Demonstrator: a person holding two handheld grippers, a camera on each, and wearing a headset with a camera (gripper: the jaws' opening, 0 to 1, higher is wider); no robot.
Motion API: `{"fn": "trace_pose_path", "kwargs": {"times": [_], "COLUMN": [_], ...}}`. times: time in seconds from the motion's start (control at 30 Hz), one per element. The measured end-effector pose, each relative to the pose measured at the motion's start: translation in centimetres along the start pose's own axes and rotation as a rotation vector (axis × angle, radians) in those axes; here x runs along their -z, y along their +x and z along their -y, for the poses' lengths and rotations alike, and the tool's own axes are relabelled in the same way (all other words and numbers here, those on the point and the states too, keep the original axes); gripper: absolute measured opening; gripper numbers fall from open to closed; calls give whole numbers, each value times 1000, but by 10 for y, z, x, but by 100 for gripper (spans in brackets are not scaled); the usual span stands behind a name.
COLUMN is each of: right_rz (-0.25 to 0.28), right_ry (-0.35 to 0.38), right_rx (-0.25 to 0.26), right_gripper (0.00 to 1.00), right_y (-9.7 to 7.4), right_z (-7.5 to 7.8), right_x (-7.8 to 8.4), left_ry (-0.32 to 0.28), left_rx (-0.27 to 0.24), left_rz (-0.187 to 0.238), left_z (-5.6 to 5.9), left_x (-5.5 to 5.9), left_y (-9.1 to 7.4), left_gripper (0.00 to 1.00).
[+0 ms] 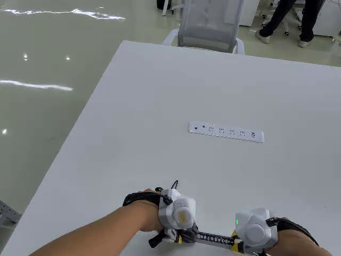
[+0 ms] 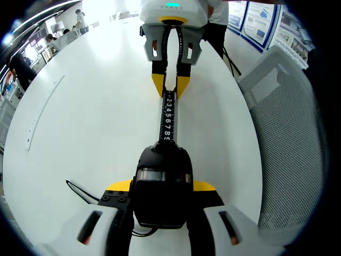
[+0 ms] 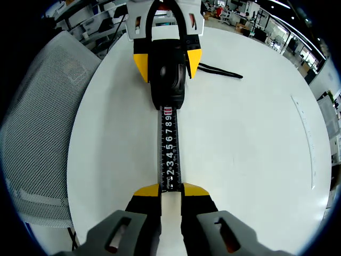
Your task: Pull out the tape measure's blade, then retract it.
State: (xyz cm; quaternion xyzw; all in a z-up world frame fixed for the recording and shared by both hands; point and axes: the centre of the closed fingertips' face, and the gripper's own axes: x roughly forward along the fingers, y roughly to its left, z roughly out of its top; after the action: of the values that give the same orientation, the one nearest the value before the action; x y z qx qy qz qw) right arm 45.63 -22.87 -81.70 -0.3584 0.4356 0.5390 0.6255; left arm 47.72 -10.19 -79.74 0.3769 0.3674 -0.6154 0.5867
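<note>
The black tape measure case [image 2: 162, 178] sits between the yellow-tipped jaws of my left gripper [image 2: 162, 186], which is shut on it. Its blade [image 3: 169, 144] is out about ten centimetres, numbers up, low over the white table [image 1: 160, 106]. My right gripper [image 3: 171, 190] is shut on the blade's end hook. In the head view both grippers are at the table's near edge, the left gripper [image 1: 184, 236] and the right gripper [image 1: 235, 243] facing each other with the short blade [image 1: 213, 237] stretched between them. The case's black wrist strap [image 3: 221, 71] lies on the table beside it.
A white power strip [image 1: 225, 132] lies mid-table, well beyond the grippers. A grey mesh chair [image 1: 208, 24] stands at the far edge, with a person's legs [image 1: 290, 18] behind it. Another mesh chair back [image 2: 287, 138] is close by the near edge.
</note>
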Motion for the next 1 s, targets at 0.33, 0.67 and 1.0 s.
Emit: {"fn": "trace_pose_path", "kwargs": {"times": [0.33,0.67,1.0], "right_rz": [-4,-14,-24], "right_ry": [-9,-6,-11], "right_rx": [-3,5,8], "right_gripper": [11,11,11], "right_y": [-2,-5,-6], "right_z": [-1,1,2], "right_x": [5,13,19], "left_ry": [-4,-14,-18], "left_rx": [-5,-4,-5], "left_rz": [-3,0,4], "left_z": [2,1,0], "left_x": [-1,-1,-1], "left_y": [0,0,0], "left_gripper": [34,34,34]}}
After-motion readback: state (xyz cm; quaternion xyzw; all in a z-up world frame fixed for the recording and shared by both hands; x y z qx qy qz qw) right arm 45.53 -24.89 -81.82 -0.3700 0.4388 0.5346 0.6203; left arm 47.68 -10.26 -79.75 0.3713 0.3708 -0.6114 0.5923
